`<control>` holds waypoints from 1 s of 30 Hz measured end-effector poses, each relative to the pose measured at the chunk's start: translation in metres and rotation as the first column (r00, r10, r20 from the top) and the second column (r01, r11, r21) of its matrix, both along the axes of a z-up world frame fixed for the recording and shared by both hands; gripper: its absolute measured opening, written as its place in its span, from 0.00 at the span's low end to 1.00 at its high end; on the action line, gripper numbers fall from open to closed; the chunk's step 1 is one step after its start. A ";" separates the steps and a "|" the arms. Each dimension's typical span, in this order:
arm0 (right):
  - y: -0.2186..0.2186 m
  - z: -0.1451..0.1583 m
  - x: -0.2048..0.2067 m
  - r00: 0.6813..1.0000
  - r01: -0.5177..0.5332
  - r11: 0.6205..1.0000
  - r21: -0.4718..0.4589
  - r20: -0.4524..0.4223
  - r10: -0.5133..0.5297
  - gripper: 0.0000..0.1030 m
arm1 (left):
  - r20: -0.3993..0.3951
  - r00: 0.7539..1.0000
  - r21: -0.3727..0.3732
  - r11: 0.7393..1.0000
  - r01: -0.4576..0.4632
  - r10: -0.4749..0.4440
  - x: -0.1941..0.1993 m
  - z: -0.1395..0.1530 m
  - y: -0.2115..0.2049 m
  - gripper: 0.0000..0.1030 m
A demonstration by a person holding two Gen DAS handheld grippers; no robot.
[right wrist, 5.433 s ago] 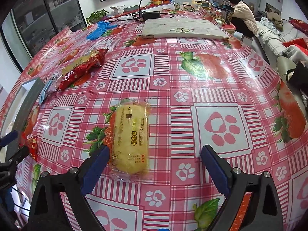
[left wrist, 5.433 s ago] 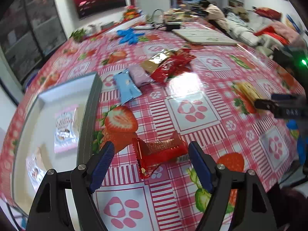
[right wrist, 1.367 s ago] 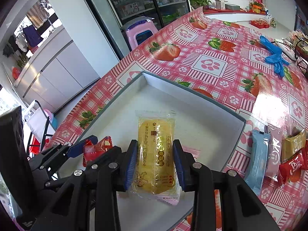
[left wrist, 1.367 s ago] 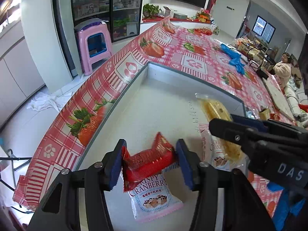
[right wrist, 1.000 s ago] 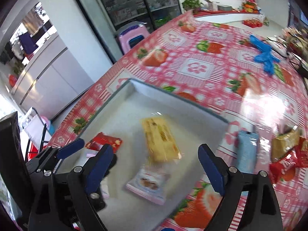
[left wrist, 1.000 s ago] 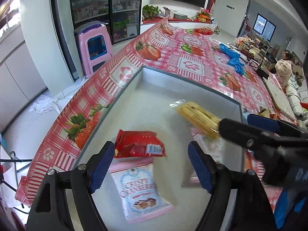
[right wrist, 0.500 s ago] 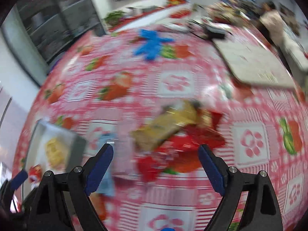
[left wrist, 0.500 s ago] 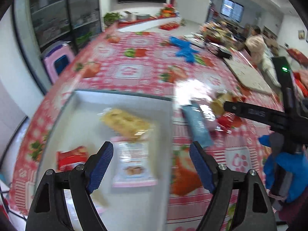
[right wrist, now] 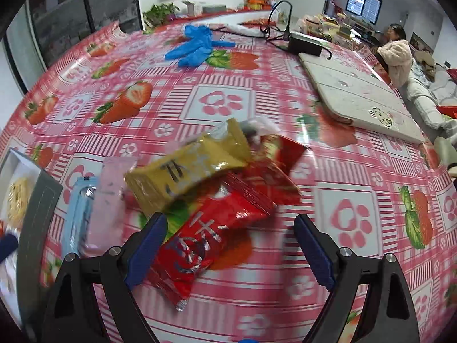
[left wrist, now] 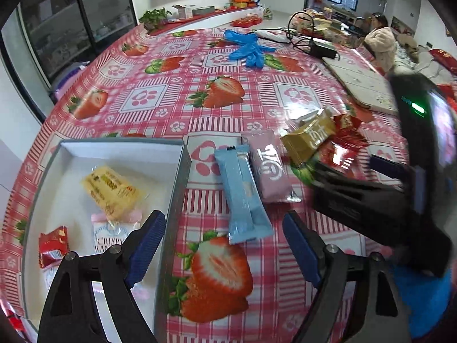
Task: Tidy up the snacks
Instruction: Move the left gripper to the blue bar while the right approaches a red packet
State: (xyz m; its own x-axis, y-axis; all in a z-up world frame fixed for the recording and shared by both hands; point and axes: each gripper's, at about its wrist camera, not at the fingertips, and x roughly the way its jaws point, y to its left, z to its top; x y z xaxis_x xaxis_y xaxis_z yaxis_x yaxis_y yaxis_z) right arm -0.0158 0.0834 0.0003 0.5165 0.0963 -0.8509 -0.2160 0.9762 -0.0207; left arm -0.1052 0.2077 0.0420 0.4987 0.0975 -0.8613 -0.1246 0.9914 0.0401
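Two deposits made: the yellow cake pack (left wrist: 110,190) and the small red packet (left wrist: 53,245), gripped a moment ago, now lie loose in the tray (left wrist: 182,171), at the tabletop's left edge.
Tray contents: the yellow cake pack overlaps the cranberry pack (left wrist: 110,237); the small red packet sits at the tray's left wall.
Left gripper (left wrist: 221,245): you have swung it out of the tray; its jaws are opening, wide apart, nothing between the pads. One finger hangs over the tray's right wall.
Right gripper (right wrist: 228,247): you have carried it to the pile; its jaws stand wide and hold nothing, with the large red packet (right wrist: 205,234) lying partly between them.
Remaining on the tabletop: blue bar (left wrist: 242,197), pink bar (left wrist: 270,168), gold packet (right wrist: 185,168), large red packet, just right of the tray.
Task status: judged about half done; you likely take the blue bar and the large red packet next.
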 end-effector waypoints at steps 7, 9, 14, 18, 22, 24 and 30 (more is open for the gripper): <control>-0.055 0.002 -0.002 1.000 0.024 1.000 0.017 0.010 -0.024 0.88 | 0.021 1.000 0.012 1.000 0.018 -0.018 0.004 0.007 -0.023 0.84; -0.059 0.003 -0.004 1.000 0.019 1.000 0.023 0.012 -0.019 0.88 | 0.016 1.000 0.075 0.997 0.017 -0.019 0.009 0.001 -0.034 0.84; -0.067 0.007 -0.012 1.000 0.003 0.998 0.059 0.010 -0.003 0.88 | -0.048 0.998 0.031 0.998 -0.049 0.051 0.024 -0.030 -0.015 0.86; -0.063 0.006 -0.009 1.000 -0.017 0.998 0.065 0.005 0.016 0.88 | -0.006 0.999 0.006 0.999 -0.053 0.053 0.032 -0.031 -0.006 0.86; -0.053 0.011 -0.012 0.998 -0.063 0.997 0.048 0.021 0.062 0.27 | 0.001 1.000 -0.031 0.999 -0.027 0.027 0.032 -0.029 -0.009 0.54; -0.055 0.012 -0.013 0.997 -0.074 0.995 0.071 0.003 0.074 0.25 | 0.000 1.000 -0.044 0.999 -0.011 0.011 0.026 -0.026 -0.013 0.26; -0.093 0.021 -0.041 0.999 -0.040 0.991 0.125 -0.010 0.042 0.25 | 0.013 1.000 -0.067 0.998 0.005 -0.004 -0.024 -0.027 -0.029 0.26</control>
